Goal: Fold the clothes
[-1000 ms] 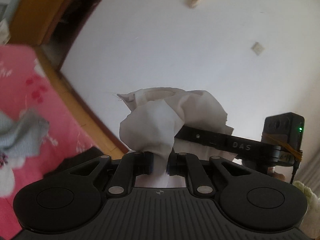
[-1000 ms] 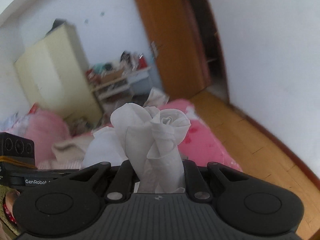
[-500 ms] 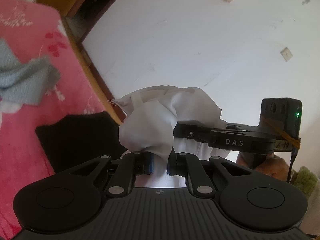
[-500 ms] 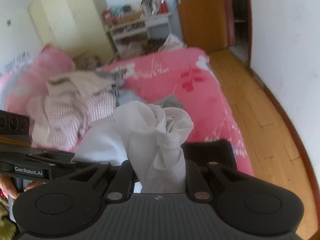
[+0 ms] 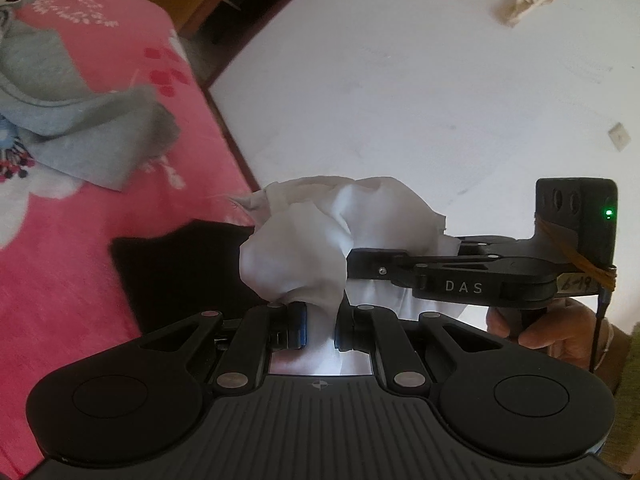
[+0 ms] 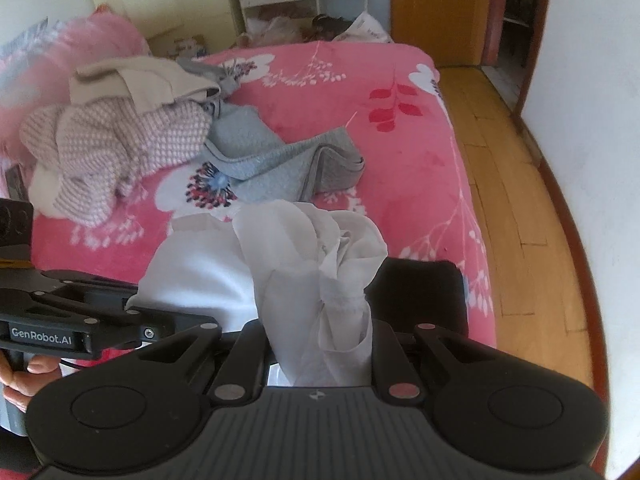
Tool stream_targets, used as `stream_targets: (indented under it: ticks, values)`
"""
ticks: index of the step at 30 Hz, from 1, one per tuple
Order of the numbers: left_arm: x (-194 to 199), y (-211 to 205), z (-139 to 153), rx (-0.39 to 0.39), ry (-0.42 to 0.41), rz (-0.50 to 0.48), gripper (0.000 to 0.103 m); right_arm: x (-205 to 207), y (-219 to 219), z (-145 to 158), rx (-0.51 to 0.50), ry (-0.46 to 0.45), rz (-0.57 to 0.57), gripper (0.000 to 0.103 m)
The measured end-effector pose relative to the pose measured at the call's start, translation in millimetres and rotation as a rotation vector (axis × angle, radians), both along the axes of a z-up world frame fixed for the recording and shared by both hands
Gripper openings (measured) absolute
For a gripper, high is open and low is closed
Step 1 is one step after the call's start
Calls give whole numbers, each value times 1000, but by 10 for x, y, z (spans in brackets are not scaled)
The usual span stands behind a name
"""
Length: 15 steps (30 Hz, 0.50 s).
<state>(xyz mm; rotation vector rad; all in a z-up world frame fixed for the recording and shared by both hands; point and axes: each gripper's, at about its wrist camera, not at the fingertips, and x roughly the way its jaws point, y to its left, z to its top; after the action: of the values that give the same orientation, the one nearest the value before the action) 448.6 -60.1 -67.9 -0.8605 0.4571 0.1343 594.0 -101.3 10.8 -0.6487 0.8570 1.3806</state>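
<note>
Holding a white garment (image 5: 320, 236) in both tools, I have the left gripper (image 5: 320, 326) clamped on a bunched fold of it, the cloth squeezed between the blue-edged pads and ballooning out above them. My right gripper (image 6: 320, 344) is likewise closed on a twisted wad of the same white fabric, which rises crumpled out of the jaws. The garment hangs between the two tools, lifted above the near edge of the bed (image 6: 400, 152) with its pink floral cover. From the left wrist view I see the right tool side-on, its fingers buried in the cloth, and the person's hand (image 5: 556, 330) on its grip.

A black garment (image 6: 424, 292) lies flat on the bed's near edge, just under the white one. Farther in, a grey knit piece (image 6: 280, 160) lies rumpled mid-bed, and towards the far left corner sits a heap with a pink-and-white knit (image 6: 112, 148) and a beige piece (image 6: 132, 76) on top. Wooden floor (image 6: 512, 208) runs along the bed's right edge.
</note>
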Motion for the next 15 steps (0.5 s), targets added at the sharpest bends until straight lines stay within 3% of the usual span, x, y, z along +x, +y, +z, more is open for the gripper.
stream_targets:
  ticks: [3, 6, 8, 10, 12, 14, 15]
  values:
    - [44, 118, -126, 13, 20, 22, 10, -26, 212, -186, -14, -28, 12, 13]
    - [123, 253, -291, 14, 64, 36, 10, -33, 406, -397, -23, -53, -7, 21]
    - [178, 338, -410, 3, 101, 43, 11, -12, 507, -557, -32, -61, -61, 36]
    - [231, 417, -513, -9, 131, 42, 13, 14, 565, -711, -44, -83, -134, 76]
    - [262, 494, -547, -28, 150, 40, 22, 67, 557, -827, -62, -115, -224, 87]
    - [277, 577, -549, -54, 158, 42, 37, 170, 432, -824, -33, -100, -319, 87]
    - [280, 617, -544, -67, 160, 44, 38, 232, 331, -784, -5, -84, -374, 91]
